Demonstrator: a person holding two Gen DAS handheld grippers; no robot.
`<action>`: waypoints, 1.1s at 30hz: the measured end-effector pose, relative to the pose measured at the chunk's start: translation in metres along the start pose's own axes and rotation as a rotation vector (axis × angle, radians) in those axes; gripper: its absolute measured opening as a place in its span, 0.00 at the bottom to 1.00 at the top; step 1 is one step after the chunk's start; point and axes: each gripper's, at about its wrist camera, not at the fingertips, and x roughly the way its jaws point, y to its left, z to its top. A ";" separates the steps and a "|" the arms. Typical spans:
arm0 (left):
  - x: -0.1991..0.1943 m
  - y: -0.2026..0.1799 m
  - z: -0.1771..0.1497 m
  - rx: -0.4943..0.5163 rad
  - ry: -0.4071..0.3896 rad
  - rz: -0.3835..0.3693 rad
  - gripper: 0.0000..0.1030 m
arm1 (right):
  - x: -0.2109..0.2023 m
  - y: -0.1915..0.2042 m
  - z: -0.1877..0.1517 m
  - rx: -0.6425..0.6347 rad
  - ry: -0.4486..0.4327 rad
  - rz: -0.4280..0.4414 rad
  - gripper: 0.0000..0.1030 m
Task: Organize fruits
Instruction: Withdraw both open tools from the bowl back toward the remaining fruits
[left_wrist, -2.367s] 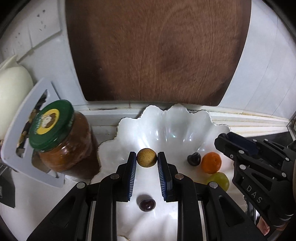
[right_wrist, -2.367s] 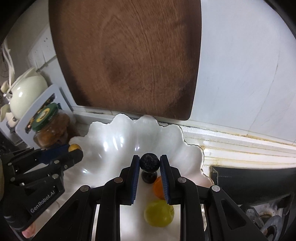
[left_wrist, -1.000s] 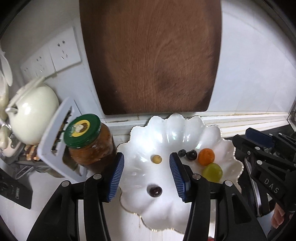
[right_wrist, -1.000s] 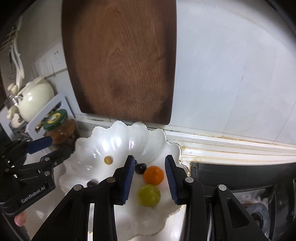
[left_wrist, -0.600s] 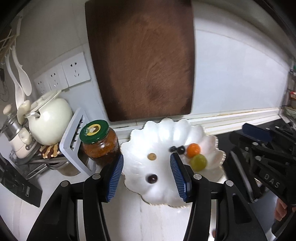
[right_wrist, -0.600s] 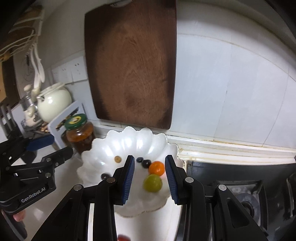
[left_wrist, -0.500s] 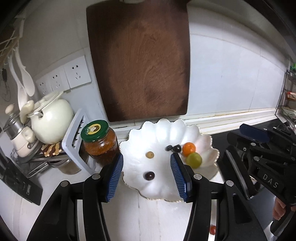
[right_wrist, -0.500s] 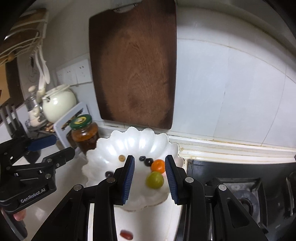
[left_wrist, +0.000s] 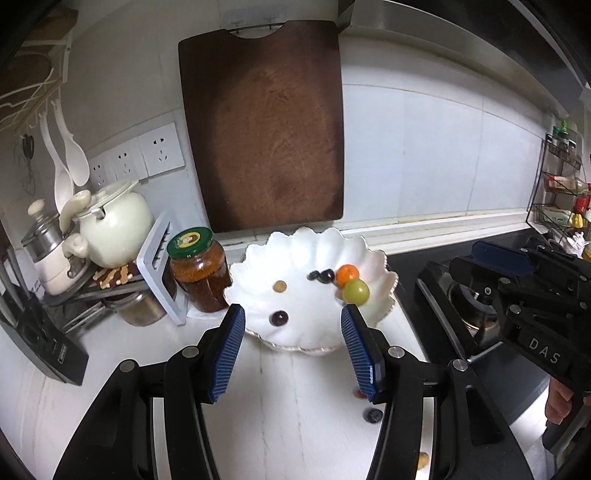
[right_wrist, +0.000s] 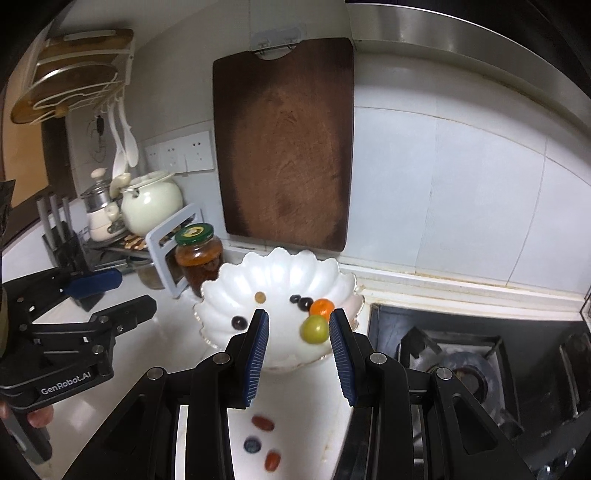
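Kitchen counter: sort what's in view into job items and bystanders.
Job: white scalloped bowl, orange fruit, green fruit, loose blueberry, red fruits on the counter.
Bystanders: jam jar, cutting board, teapot, stove.

Both wrist cameras are looking forward and down along their open jaws from well back above the surface (left_wrist: 295, 406), facing the wall. Both are sharing the white scalloped dish (left_wrist: 373, 314) (right_wrist: 221, 291), cutting board (left_wrist: 266, 122) (right_wrist: 284, 144) and jar (left_wrist: 199, 269) (right_wrist: 199, 254); each is also catching the other gripper at its edge.
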 end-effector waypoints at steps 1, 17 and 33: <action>-0.004 -0.001 -0.003 -0.001 0.000 -0.004 0.52 | -0.005 0.001 -0.003 -0.001 -0.001 0.003 0.35; -0.046 -0.021 -0.047 0.043 0.005 -0.017 0.52 | -0.048 0.013 -0.053 -0.025 0.026 0.038 0.41; -0.048 -0.028 -0.091 0.097 0.079 -0.067 0.52 | -0.063 0.024 -0.098 -0.018 0.103 0.039 0.41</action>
